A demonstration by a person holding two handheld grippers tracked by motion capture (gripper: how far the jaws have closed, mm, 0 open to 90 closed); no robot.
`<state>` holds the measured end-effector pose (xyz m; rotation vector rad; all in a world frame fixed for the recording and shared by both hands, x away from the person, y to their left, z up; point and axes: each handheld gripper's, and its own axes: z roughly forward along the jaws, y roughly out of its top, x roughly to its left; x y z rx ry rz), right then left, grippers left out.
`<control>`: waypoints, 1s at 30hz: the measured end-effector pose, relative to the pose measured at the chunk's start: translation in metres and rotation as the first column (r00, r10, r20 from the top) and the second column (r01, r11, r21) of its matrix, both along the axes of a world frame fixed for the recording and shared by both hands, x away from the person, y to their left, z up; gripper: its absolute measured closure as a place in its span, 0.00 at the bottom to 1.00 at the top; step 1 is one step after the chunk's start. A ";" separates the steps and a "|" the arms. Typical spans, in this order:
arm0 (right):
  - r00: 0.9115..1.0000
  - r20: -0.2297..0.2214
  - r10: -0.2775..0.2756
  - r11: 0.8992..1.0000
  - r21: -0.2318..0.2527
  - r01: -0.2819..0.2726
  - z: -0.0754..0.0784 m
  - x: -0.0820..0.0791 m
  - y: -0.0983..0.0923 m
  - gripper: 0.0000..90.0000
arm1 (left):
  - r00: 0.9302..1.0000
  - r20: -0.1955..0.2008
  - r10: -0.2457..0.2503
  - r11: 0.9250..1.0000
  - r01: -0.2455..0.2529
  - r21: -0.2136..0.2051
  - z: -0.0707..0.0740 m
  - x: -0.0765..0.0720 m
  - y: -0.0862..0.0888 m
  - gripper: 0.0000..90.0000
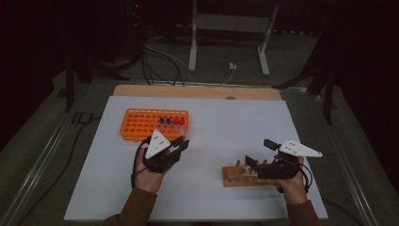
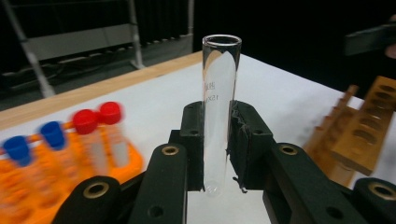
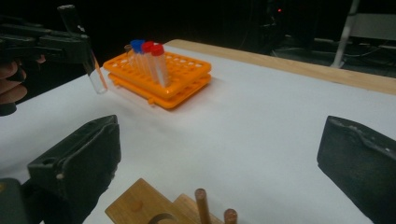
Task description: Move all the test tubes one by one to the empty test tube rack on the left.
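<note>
Glass tube in left jaws; right jaws released over wooden rack.

Left gripper [image 2: 215, 154]: jaws clenched on a clear, uncapped test tube [image 2: 218, 107], held upright above the white table sheet [image 1: 226, 122], near the orange rack [image 1: 154, 123] that carries blue- and red-capped tubes [image 1: 171, 121]. Right gripper [image 3: 219, 158]: jaws spread wide, nothing between them, poised over the end of the wooden rack [image 1: 244, 176] with its pegs [image 3: 201, 205]. The two racks stand well apart.

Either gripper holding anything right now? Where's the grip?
Left gripper clamps a clear glass test tube upright by its lower part. Right gripper is open, holding nothing.
</note>
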<state>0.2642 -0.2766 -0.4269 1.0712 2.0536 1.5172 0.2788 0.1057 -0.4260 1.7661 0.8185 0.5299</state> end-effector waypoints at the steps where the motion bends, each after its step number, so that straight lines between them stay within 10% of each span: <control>1: 1.000 0.001 -0.005 1.000 0.004 0.005 0.000 0.000 -0.001 0.00 | 1.000 0.001 0.010 1.000 -0.010 0.000 0.000 0.001 0.003 0.85; 16: 1.000 0.010 -0.019 0.999 0.028 0.019 0.001 -0.001 -0.004 0.00 | 0.982 0.007 0.187 0.982 -0.187 -0.002 -0.002 0.020 0.047 0.85; 30: 1.000 0.013 -0.019 0.999 0.028 0.019 0.000 -0.003 -0.003 0.00 | 0.945 0.000 0.327 0.944 -0.326 0.044 -0.019 0.051 0.062 0.85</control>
